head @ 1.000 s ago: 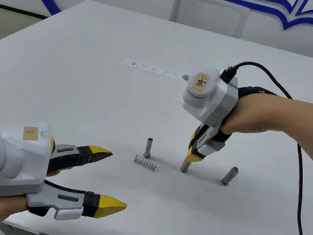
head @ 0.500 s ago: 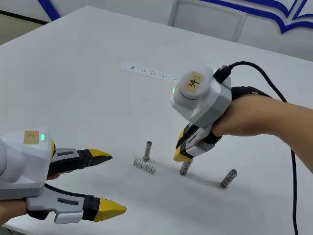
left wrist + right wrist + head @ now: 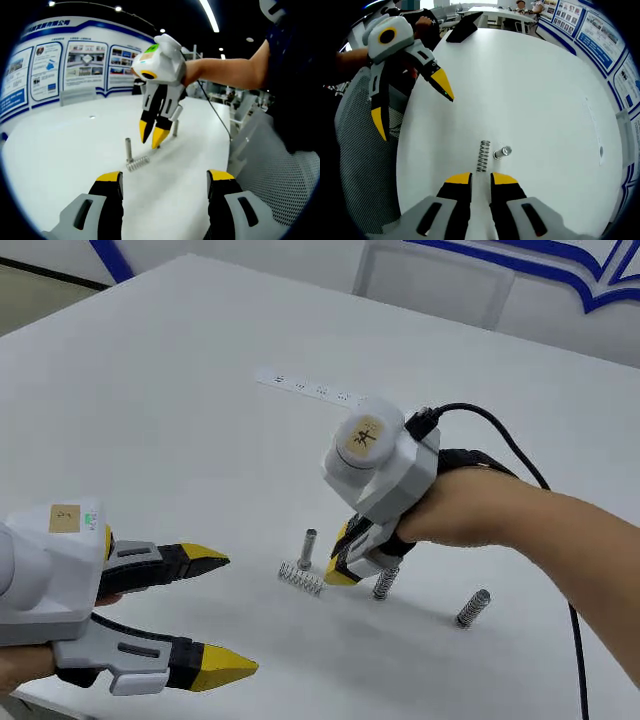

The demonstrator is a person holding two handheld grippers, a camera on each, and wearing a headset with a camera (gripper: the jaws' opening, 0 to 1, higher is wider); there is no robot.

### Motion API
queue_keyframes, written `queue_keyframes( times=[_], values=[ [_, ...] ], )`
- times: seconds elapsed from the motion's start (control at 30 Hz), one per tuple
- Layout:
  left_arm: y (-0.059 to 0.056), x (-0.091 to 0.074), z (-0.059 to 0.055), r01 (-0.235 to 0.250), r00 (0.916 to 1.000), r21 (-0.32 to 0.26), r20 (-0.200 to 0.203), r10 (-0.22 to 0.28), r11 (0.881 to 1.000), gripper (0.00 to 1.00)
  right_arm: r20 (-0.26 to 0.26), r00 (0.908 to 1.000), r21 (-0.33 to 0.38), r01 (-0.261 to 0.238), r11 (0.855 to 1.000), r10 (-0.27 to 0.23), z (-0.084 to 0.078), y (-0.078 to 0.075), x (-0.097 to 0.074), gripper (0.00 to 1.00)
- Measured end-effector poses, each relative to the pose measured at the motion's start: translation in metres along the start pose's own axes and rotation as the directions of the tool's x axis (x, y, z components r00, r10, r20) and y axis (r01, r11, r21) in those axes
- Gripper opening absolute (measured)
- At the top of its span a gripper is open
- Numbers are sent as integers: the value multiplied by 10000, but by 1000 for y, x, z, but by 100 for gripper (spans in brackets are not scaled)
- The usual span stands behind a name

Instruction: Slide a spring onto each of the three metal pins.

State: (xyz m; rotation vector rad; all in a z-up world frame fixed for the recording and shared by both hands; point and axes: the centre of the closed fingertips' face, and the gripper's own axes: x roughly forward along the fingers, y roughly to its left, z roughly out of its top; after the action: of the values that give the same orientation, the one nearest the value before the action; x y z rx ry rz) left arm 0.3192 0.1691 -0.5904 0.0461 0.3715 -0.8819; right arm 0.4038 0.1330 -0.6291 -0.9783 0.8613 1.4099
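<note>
A bare metal pin (image 3: 307, 545) stands on the white table (image 3: 150, 410), and a loose spring (image 3: 300, 578) lies flat just in front of it. To their right, two pins each wear a spring: one nearer (image 3: 385, 582), one further right (image 3: 472, 607). My right gripper (image 3: 338, 572) hovers tips-down between the loose spring and the nearer sprung pin, its jaws a narrow gap apart and holding nothing. Its own view shows the right gripper (image 3: 480, 181) just short of the spring (image 3: 483, 156) and the pin (image 3: 502, 152). My left gripper (image 3: 228, 613) is open wide at the near left.
A white power strip (image 3: 310, 388) lies flat further back on the table. A black cable (image 3: 500, 435) runs from the right gripper over the person's arm. A mesh chair (image 3: 365, 165) stands at the table's near edge, behind the left gripper (image 3: 415, 114).
My right gripper has left the nearer sprung pin and moved left towards the loose spring and bare pin. The left gripper has stayed where it was, open.
</note>
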Motion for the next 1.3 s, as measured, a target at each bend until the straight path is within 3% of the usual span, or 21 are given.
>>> queue_keyframes(
  times=[0.63,1.3],
  values=[
    [3,-2,-3,-50,10000,-97,-12,50,9999,69,-205,9997,658,-133,9977,146,-8,1,33,15],
    [3,-3,-4,-64,10000,-128,-58,63,9999,68,-238,9995,694,-170,9974,187,-12,3,36,11]
  ],
)
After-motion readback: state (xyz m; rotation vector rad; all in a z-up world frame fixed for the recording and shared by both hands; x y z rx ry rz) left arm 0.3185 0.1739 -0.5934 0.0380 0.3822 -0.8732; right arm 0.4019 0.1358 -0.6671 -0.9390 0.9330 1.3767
